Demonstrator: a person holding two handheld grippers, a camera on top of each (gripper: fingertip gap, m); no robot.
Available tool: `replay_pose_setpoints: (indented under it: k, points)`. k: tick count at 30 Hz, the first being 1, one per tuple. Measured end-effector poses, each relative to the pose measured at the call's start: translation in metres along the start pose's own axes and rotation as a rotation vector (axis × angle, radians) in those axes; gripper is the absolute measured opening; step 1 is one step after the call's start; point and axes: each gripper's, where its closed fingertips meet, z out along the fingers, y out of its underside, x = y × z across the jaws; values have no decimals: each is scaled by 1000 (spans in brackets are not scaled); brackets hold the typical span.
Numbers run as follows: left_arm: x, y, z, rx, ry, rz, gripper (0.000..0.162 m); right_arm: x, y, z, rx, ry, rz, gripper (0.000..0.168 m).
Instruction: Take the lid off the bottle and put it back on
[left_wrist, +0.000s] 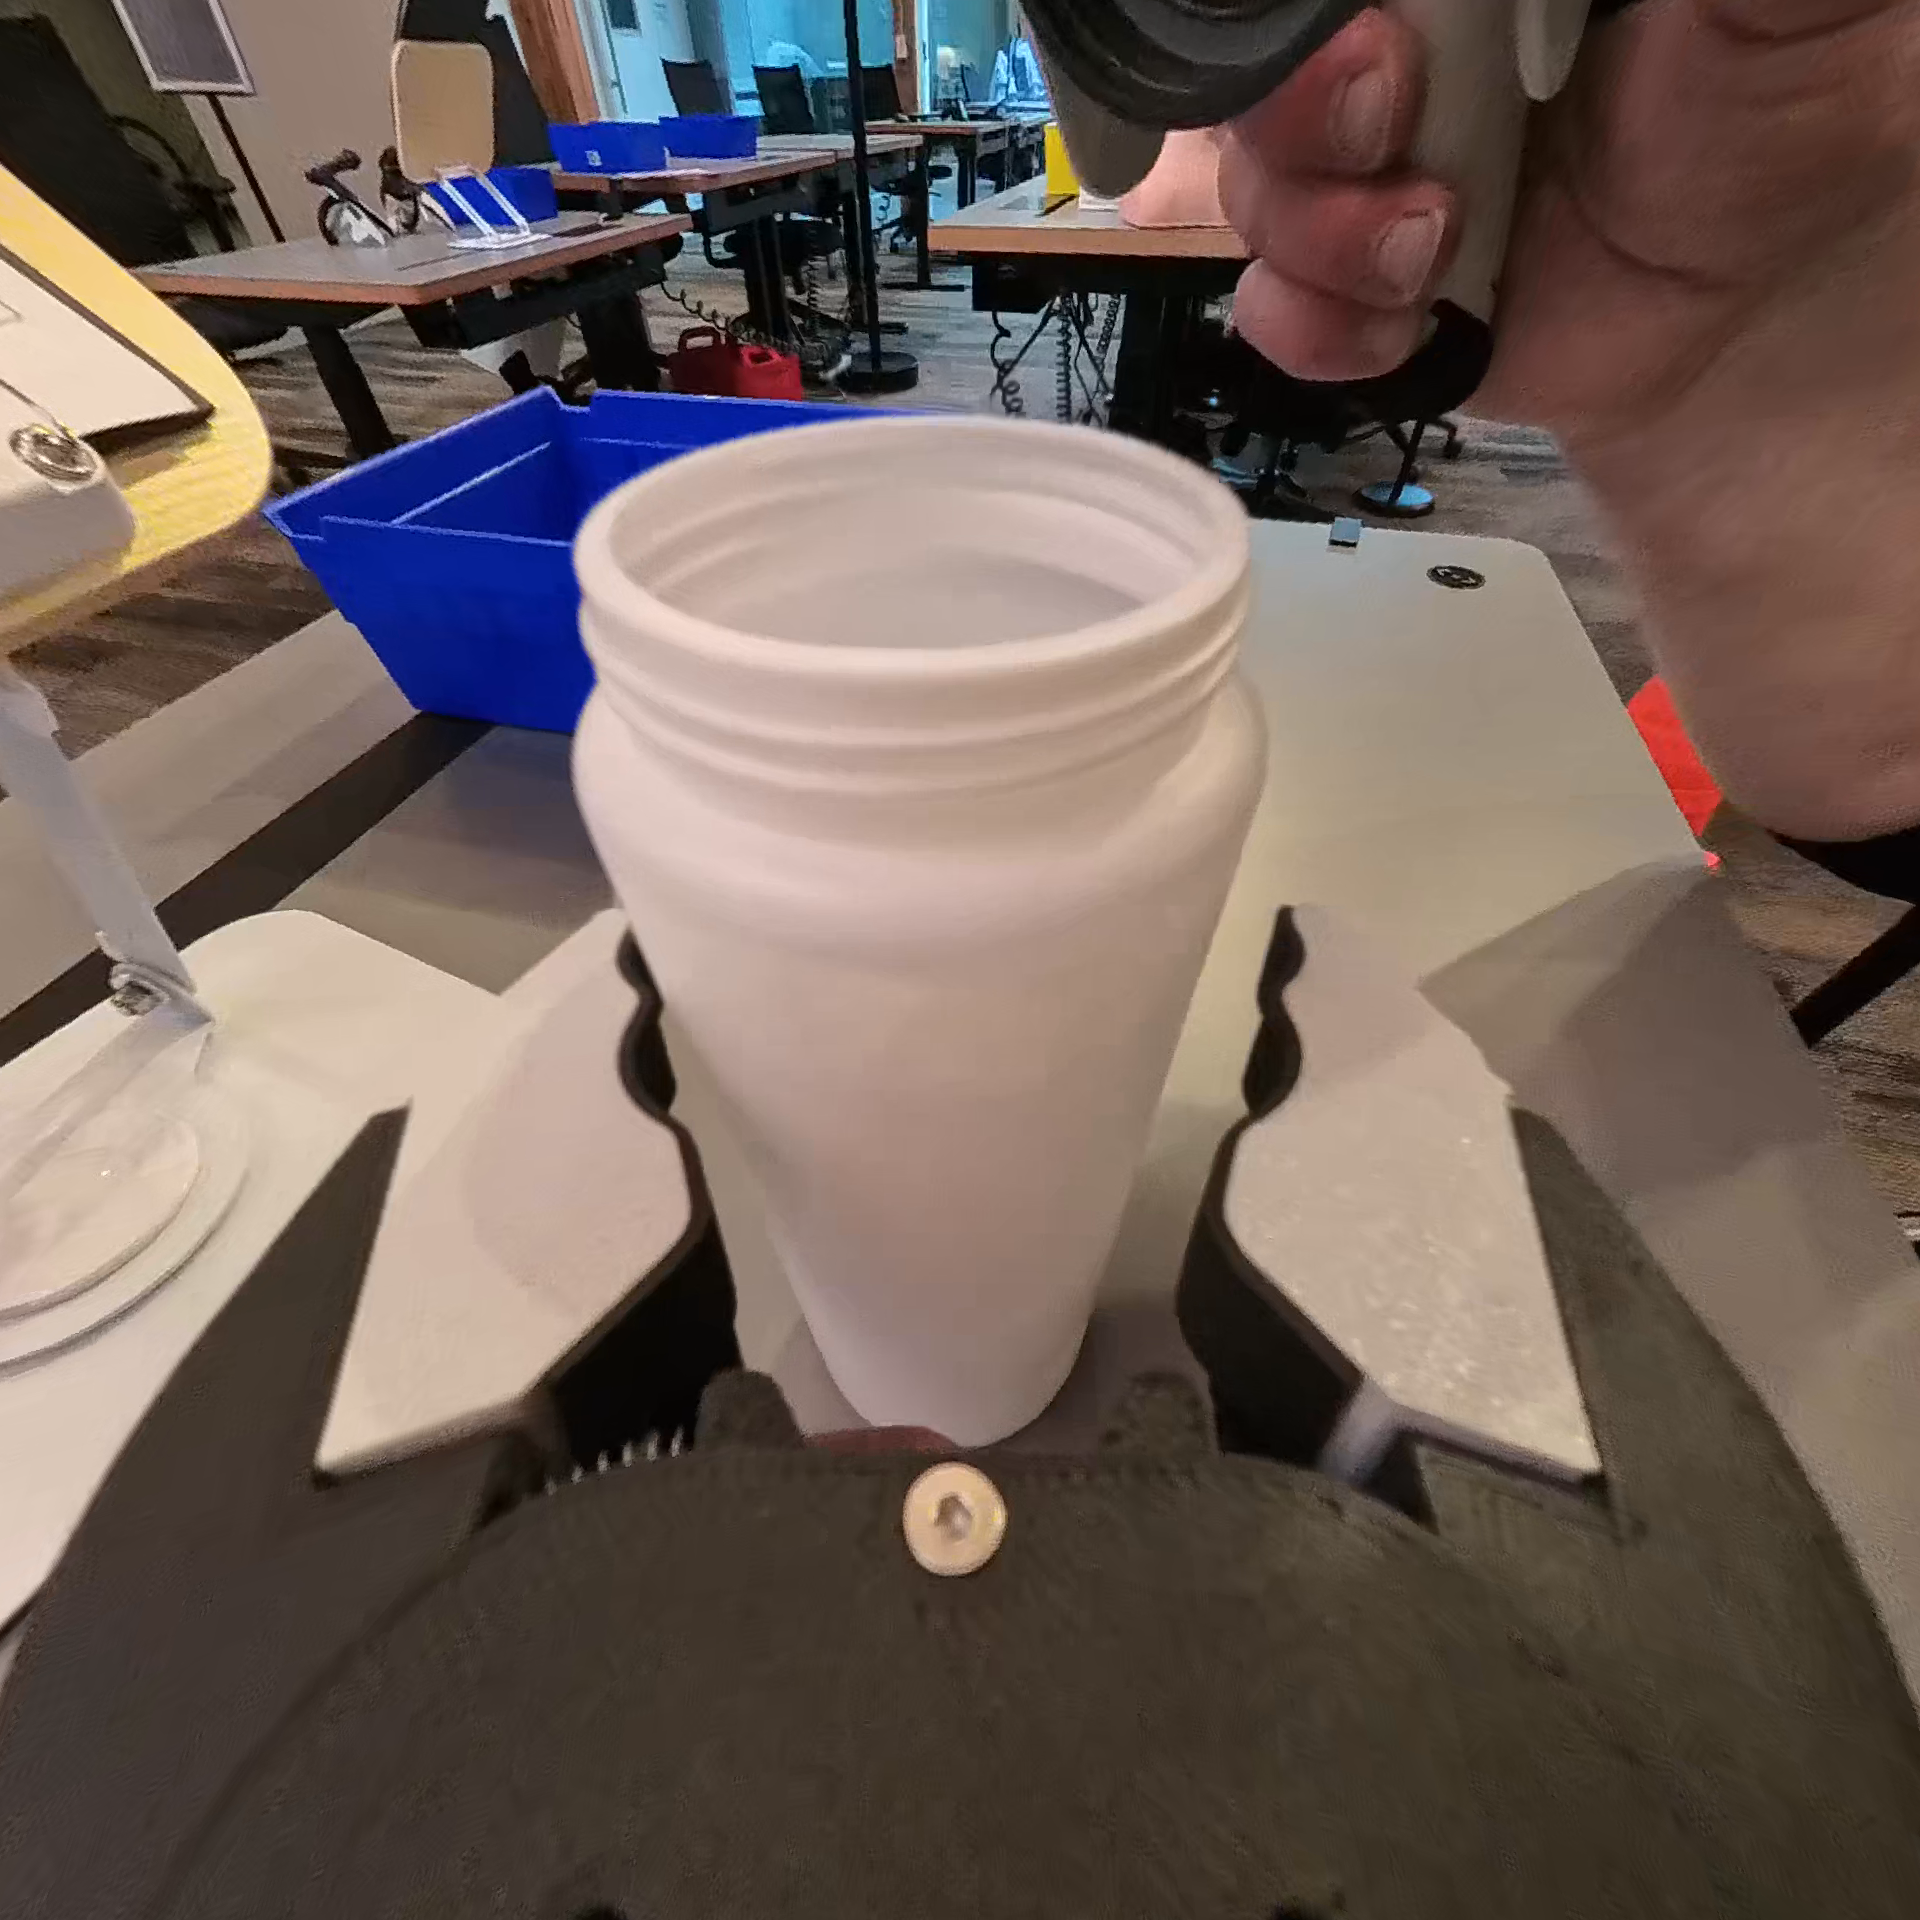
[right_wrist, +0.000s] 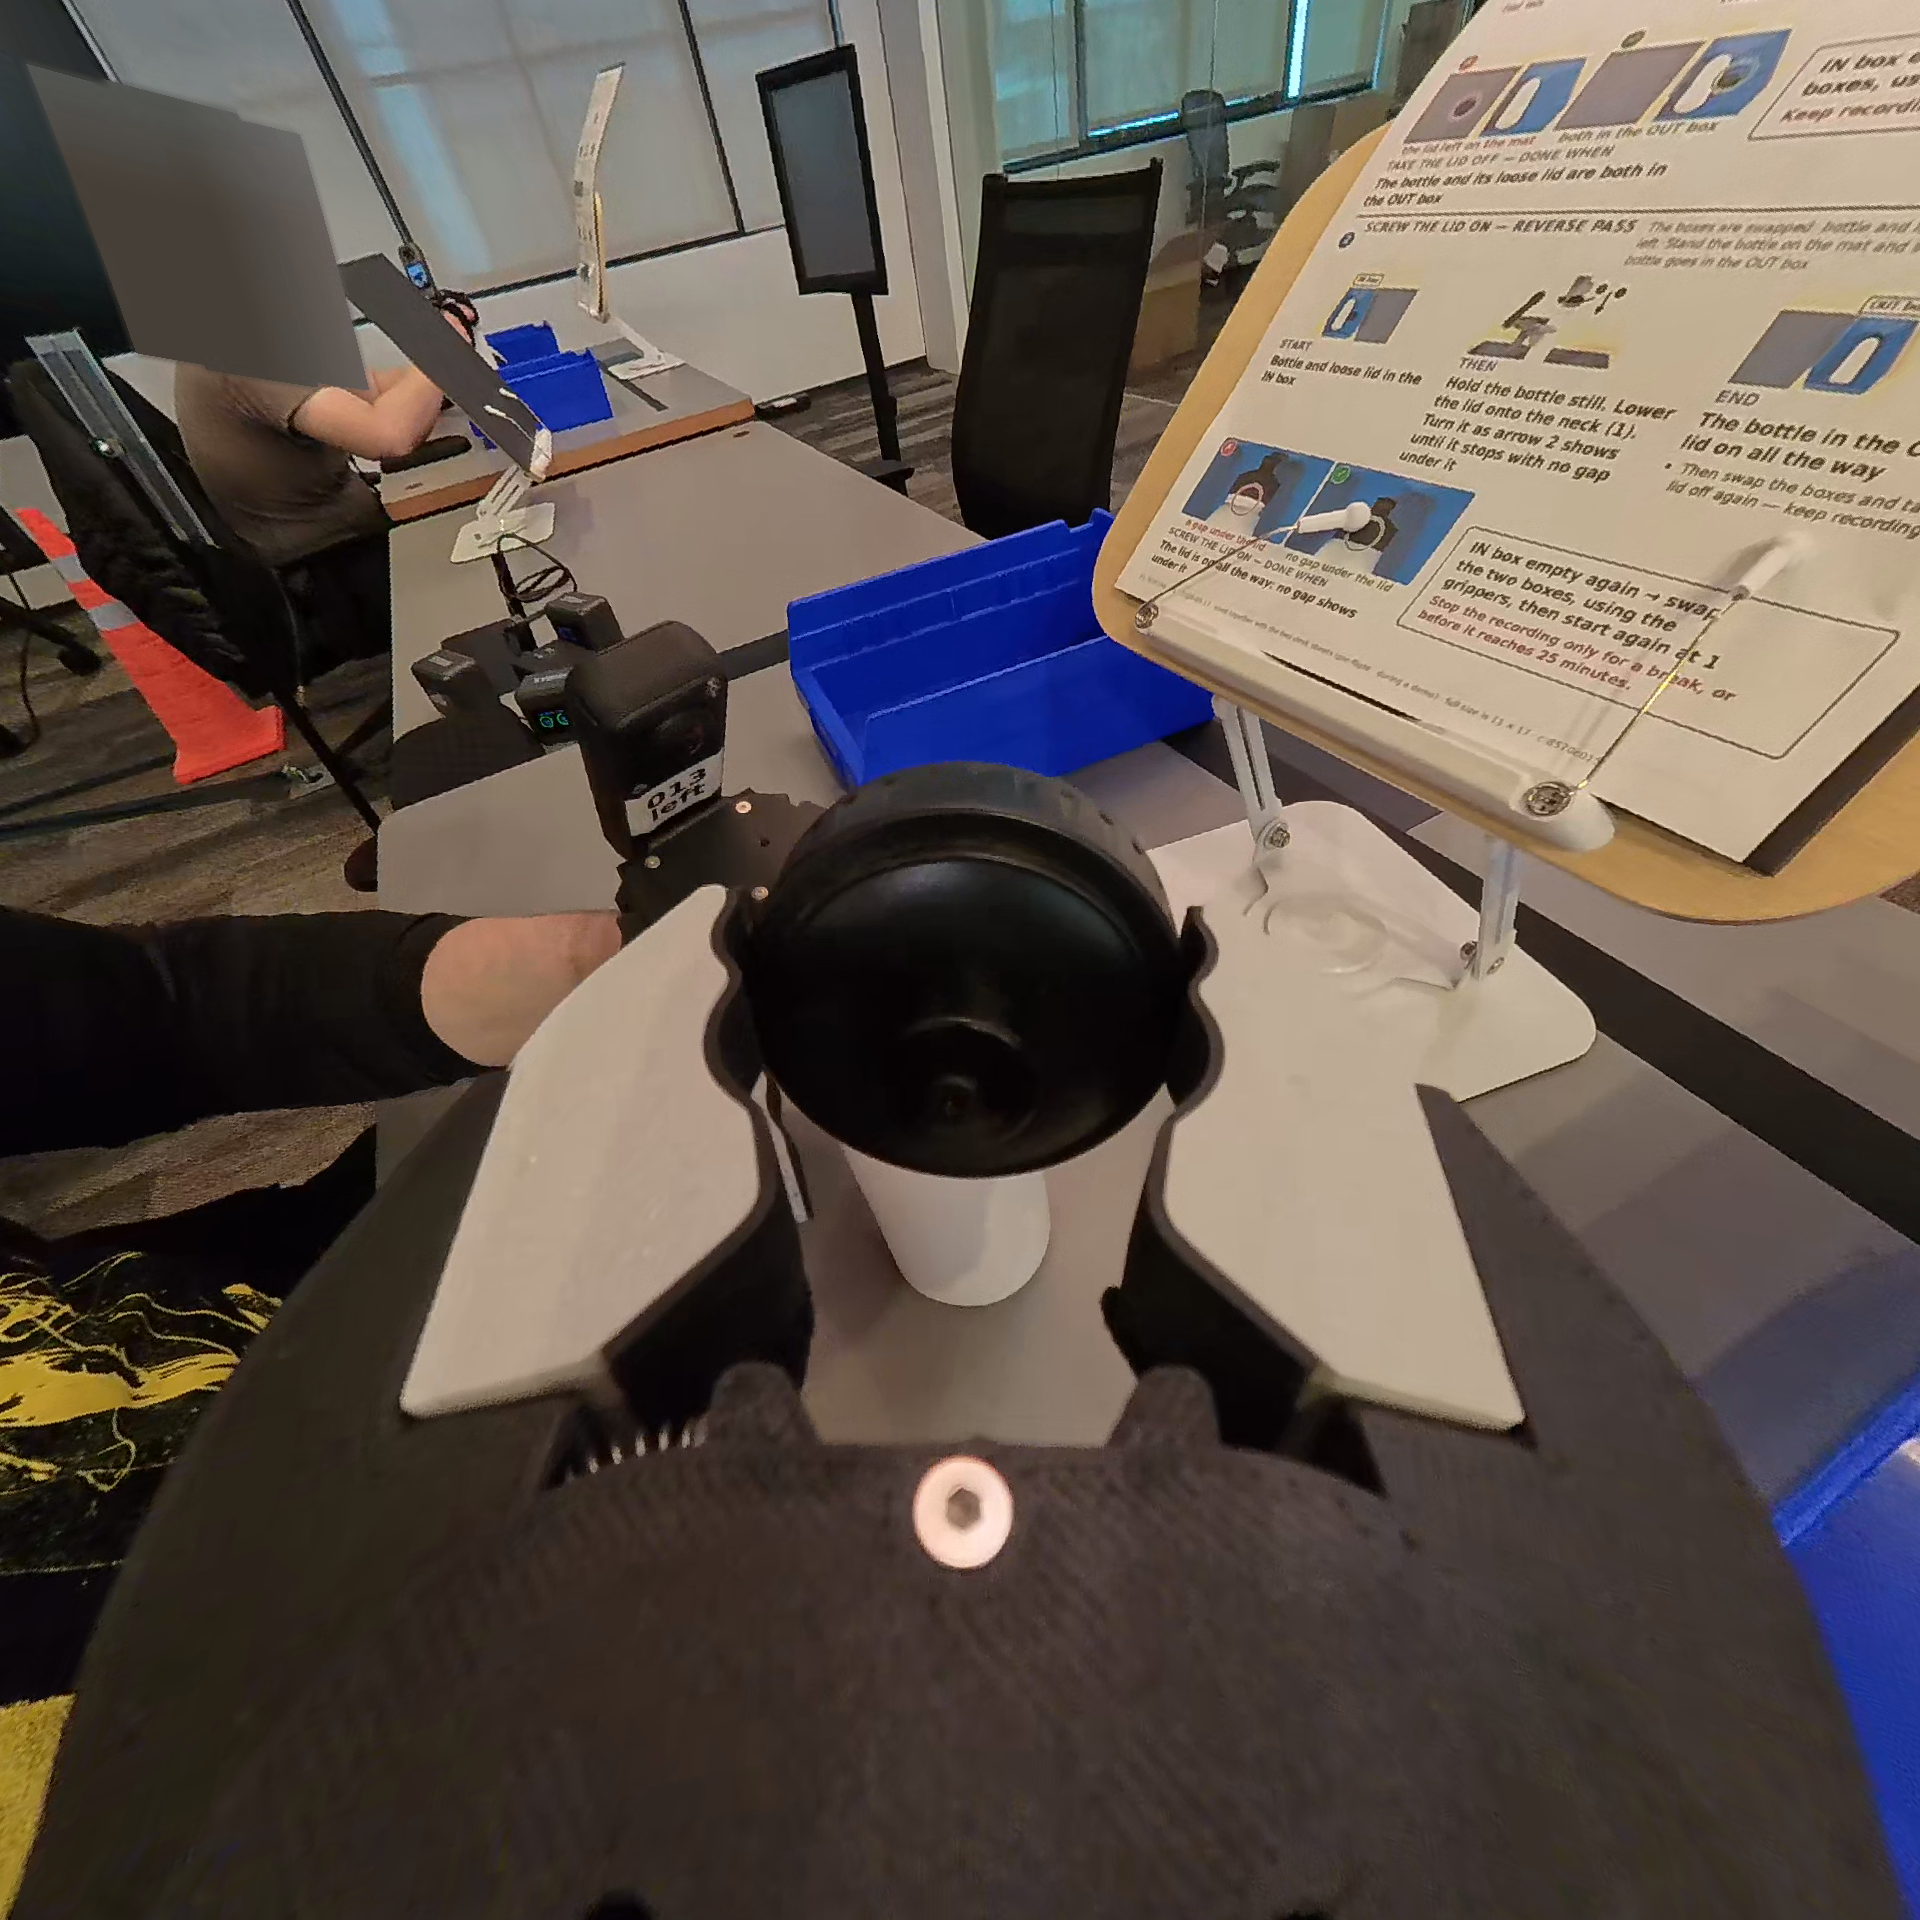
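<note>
Right gripper (right_wrist: 961, 997) around lid (right_wrist: 961, 1029)

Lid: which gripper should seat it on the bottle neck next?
Right. The right gripper is clamped on the black lid, above the white bottle. The left gripper grips the bottle's body and looks best used to steady it.

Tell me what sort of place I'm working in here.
Probably an open-plan office or lab used for recording tasks: rows of brown-topped desks, black mesh office chair, blue plastic bins and a printed instruction sheet on a stand.
</note>
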Motion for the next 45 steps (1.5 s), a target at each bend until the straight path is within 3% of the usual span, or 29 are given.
replay_pose_setpoints:
  k: [2, 8, 17, 24, 31, 39, 45]
  points:
    - [3, 2, 3, 11, 22, 9, 93, 1, 3, 2, -13, -11, -1, 78]
    - [4, -1, 12, 58, 26, 2, 90, -3, 13, 9, -144, -97, -67, 78]
    - [3, -2, 17, 62, 58, 11, 90, -23, 32, 33, -701, -418, -437, 78]
    - [3, -3, 21, 66, 75, 11, 89, -20, 41, 45, -1029, -497, -658, 78]
    - [3, -4, 23, 73, 84, 11, 89, -9, 60, 46, -1274, -515, -751, 78]
    - [3, -4, 23, 74, 89, 10, 89, -10, 69, 47, -1354, -561, -806, 78]
    - [3, -4, 23, 76, 89, 10, 89, -10, 70, 48, -1371, -501, -802, 78]
